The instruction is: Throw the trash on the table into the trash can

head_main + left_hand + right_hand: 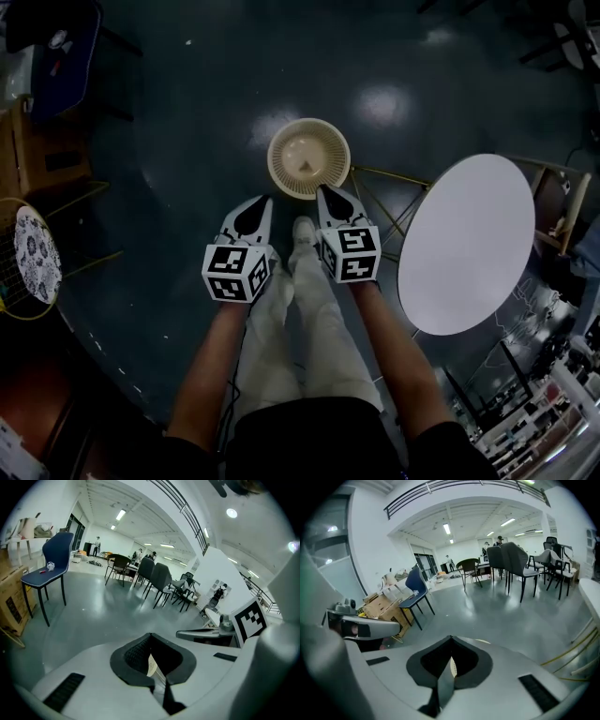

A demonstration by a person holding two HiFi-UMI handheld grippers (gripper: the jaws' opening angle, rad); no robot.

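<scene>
Both grippers hang side by side over the floor. The left gripper (257, 208) has its jaws pressed together with nothing in them, and the right gripper (330, 199) is the same, shut and empty. The trash can (308, 157) sits on the floor just past their tips, mouth up. What lies inside is too dim to call. The table (466, 244) to the right shows a bare white top, and I see no trash on it from here, so the job looks about finished.

Now the risks. The table's rim is close to the right forearm, and a careless swing that way could knock it. Its thin wire legs (386, 190) stand just beside the trash can, so a low gripper could snag there. The shoe (302, 232) is right at the can, and a step forward could tip it.

There's open floor ahead and to the left. A chair (52, 37) and a cardboard box (42, 155) stand well apart at the far left.
</scene>
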